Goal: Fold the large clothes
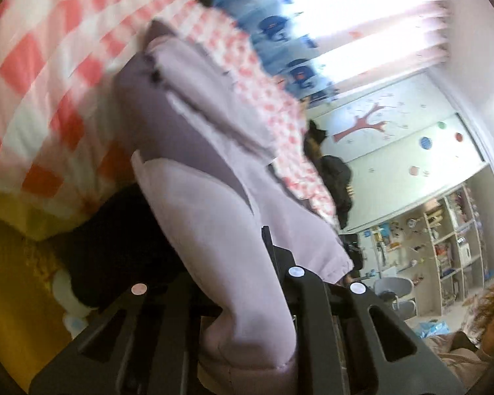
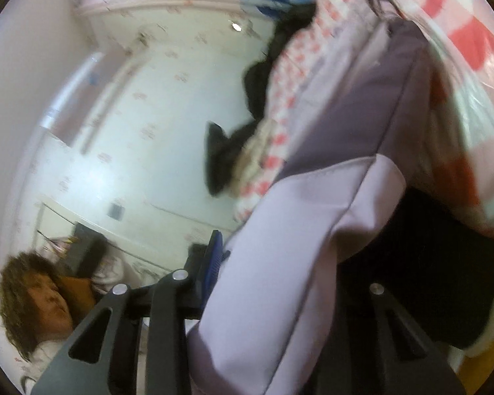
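While the left gripper [image 1: 247,296] is clamped on a lilac padded garment [image 1: 194,171], right gripper [image 2: 280,283] jaws pinched on the same garment [image 2: 313,230], fabric lifted off a pink-and-white checked bedspread [image 1: 49,65], curtained window [image 1: 362,26] and cluttered shelves [image 1: 451,240] seen beyond.

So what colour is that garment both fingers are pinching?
The garment is pale lilac with darker grey-purple panels; the left wrist view shows it best.
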`<state>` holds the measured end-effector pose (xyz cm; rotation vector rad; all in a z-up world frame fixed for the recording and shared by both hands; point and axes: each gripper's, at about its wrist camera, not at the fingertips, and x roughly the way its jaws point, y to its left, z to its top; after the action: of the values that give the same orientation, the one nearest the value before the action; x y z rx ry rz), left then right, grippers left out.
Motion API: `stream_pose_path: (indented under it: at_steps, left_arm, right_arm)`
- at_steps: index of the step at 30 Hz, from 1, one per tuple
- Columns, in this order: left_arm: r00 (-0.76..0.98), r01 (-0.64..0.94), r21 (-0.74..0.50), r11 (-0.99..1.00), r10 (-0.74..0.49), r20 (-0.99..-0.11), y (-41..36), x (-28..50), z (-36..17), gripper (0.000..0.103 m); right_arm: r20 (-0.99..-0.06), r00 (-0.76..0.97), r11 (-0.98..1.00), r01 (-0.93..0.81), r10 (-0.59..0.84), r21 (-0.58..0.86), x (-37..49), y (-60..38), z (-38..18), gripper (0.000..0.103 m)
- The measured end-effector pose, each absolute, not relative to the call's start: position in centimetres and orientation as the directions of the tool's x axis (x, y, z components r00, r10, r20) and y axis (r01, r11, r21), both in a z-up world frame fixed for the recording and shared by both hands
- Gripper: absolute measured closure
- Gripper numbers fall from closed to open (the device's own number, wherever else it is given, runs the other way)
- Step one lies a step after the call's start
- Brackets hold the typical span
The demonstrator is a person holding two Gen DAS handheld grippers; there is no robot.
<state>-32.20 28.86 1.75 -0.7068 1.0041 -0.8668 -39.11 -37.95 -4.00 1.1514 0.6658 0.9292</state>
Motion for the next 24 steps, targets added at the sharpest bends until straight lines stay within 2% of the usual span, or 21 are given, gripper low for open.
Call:
stream_pose_path:
  at_steps: [4,9,12,14,24]
  left_arm:
    - [0.269,0.341,-0.818,0.463,-0.882,-0.388,29.6,-33.9,4.0,0.090]
    - [0.244,0.226,-0.859,0.460,-0.880,-0.407,32.0,-33.6,-0.1,0.090]
    - [0.257,0.133,-0.893,0.430,-0.885,-0.388,33.6,-33.0,-3.2,0.090]
    - [0.276,0.123,-0.900,0.417,-0.886,-0.373,33.8,-32.6,-3.4,0.090]
    - [0.408,0.249,-0.898,0.364,-0.880,-0.244,32.9,-27.8,4.2,0.089]
  right_arm:
    - [0.120,0.497,0.060,-0.331,0.859,0.942,-40.9,-39.0,-2.6,0.070]
    - [0.104,0.522,0.072,-0.306,0.846,0.949,-43.3,-40.3,-4.2,0.070]
    - [0.111,0.521,0.042,-0.274,0.846,0.961,-43.6,-40.0,-6.2,0.070]
    - [0.135,0.519,0.019,-0.281,0.844,0.959,-43.4,-39.6,-6.5,0.070]
    - [0.268,0.512,-0.023,-0.435,0.816,0.900,-38.4,-40.5,-1.3,0.070]
